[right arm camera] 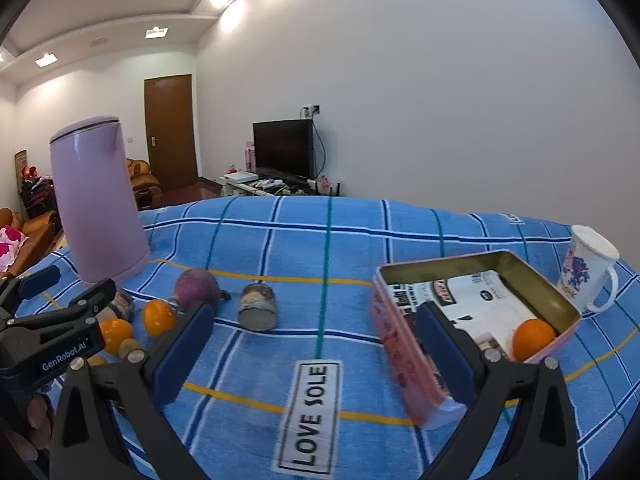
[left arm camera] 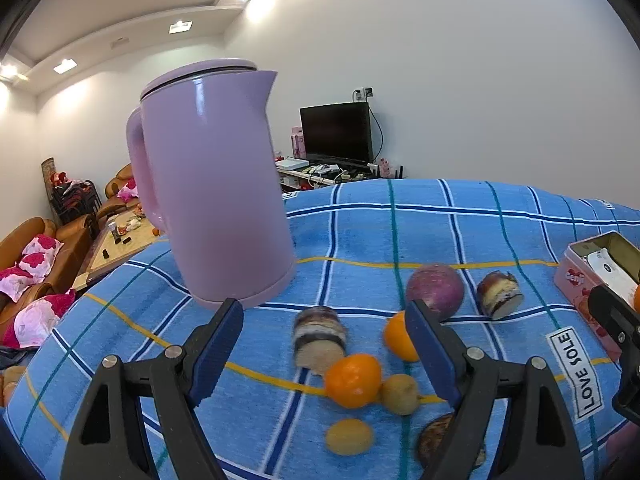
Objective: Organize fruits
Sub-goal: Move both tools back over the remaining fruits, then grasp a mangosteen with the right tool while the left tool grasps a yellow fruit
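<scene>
My left gripper point(left arm camera: 323, 310) is open above a scatter of fruit on the blue checked cloth point(left arm camera: 360, 232). Two oranges point(left arm camera: 353, 380) point(left arm camera: 400, 336), a small brownish fruit point(left arm camera: 400, 394) and a yellow one point(left arm camera: 349, 436) lie between and below its fingers. A round purple fruit point(left arm camera: 435, 288) sits behind the right finger, with cut striped pieces point(left arm camera: 320, 340) point(left arm camera: 500, 294) nearby. My right gripper point(right arm camera: 316, 312) is open and holds nothing. Its right finger point(right arm camera: 444, 352) is over the near left corner of the pink tin point(right arm camera: 400, 356). One orange point(right arm camera: 534, 338) lies in the tin.
A tall lilac kettle point(left arm camera: 216, 184) stands at the back left of the fruit. A white printed mug point(right arm camera: 588, 268) stands behind the tin at the right. A "LOVE SOLE" label point(right arm camera: 310, 416) is sewn on the cloth. Sofas, a low table and a television lie beyond.
</scene>
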A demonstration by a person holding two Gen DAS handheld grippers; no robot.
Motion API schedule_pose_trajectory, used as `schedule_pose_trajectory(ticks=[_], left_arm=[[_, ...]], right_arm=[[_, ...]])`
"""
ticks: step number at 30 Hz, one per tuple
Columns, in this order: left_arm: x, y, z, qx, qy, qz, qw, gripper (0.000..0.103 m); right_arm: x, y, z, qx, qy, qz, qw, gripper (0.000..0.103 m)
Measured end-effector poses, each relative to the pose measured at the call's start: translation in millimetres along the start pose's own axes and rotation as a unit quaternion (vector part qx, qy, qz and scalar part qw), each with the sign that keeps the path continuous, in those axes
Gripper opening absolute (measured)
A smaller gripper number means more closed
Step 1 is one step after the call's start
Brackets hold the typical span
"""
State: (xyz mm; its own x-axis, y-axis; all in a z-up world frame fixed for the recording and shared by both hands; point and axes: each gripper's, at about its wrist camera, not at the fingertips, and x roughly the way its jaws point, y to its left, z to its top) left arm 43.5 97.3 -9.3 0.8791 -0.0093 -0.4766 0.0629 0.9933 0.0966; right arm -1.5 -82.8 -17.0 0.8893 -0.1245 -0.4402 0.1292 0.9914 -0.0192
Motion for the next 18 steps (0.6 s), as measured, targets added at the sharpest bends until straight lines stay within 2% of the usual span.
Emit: schedule_pose_trajectory(ticks=[7,11,15,18], left_arm=[[11,25,3,-0.027,0.019,-0.004,0.9994,0.084],[19,44,5,-0.047,0.039,-0.004,0.9981,0.084],[25,64,5,-0.079,0.059,-0.015,0.9950,0.084],[30,74,4,-0.094,0.072,-0.023,0.9927,0.084]], right_arm=[[7,15,-1,-0.011,0.022,0.037,0.999,0.103],[15,24,-6,-0.017,0.066,0.098,0.993,0.103],[25,43,-14,-0.041,0.122,0.174,0.976,0.084],[29,68,-21,-0.088,0.154,0.204,0.963,0.079]])
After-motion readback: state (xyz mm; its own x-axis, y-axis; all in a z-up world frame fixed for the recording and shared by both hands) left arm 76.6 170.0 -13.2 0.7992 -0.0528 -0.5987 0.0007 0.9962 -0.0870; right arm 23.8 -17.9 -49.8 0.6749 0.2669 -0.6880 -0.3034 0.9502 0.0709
